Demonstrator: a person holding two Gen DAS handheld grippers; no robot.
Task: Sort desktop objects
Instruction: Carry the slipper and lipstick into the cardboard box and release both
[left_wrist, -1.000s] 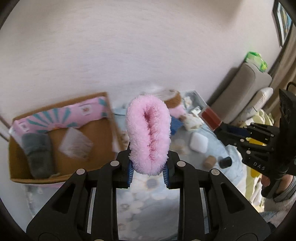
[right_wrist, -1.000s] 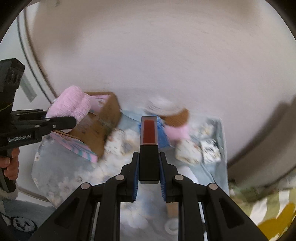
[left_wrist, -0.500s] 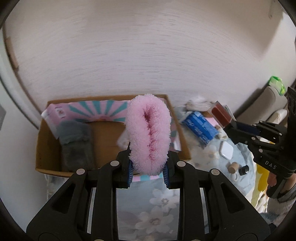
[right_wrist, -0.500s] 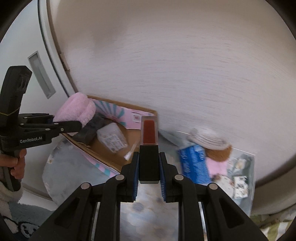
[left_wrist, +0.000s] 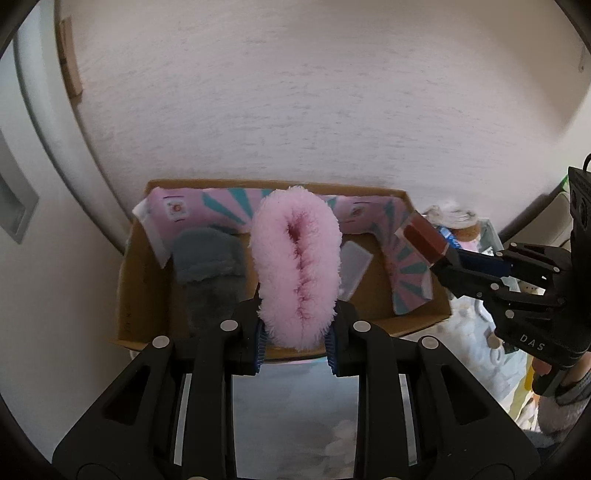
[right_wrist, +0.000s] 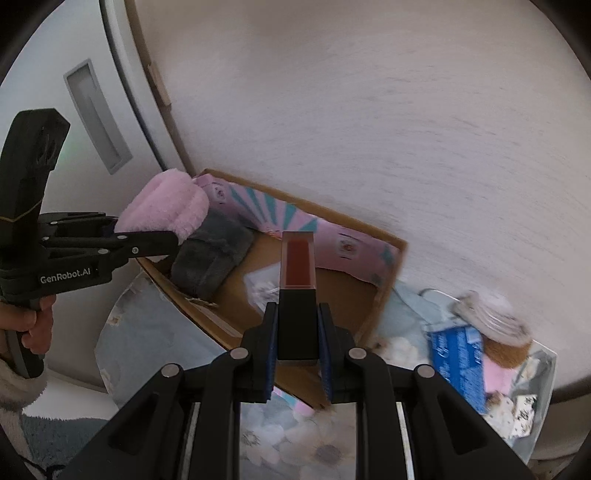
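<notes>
My left gripper (left_wrist: 295, 345) is shut on a fluffy pink scrunchie (left_wrist: 297, 269) and holds it upright over the near side of a cardboard box (left_wrist: 147, 295). The scrunchie (right_wrist: 166, 206) also shows in the right wrist view, above the box's left end. My right gripper (right_wrist: 297, 349) is shut on a lip gloss tube (right_wrist: 298, 284) with a black cap and a clear red end, held above the box (right_wrist: 388, 295). The tube (left_wrist: 424, 238) hangs over the box's right end in the left wrist view. Inside the box lie a grey fluffy item (left_wrist: 207, 266), a pink patterned bag (left_wrist: 221, 210) and a clear packet (left_wrist: 354, 262).
The box stands on a floral cloth (right_wrist: 147, 332) against a pale wall. Right of the box lie a blue packet (right_wrist: 458, 358), a round brown and white item (right_wrist: 495, 328) and small printed packets (right_wrist: 517, 410). A white door with a recessed handle (right_wrist: 98, 114) is at the left.
Both grippers have swung left from the clutter toward the box. The scrunchie and the tube now hang over the box instead of the cloth. Both grips are unchanged.
</notes>
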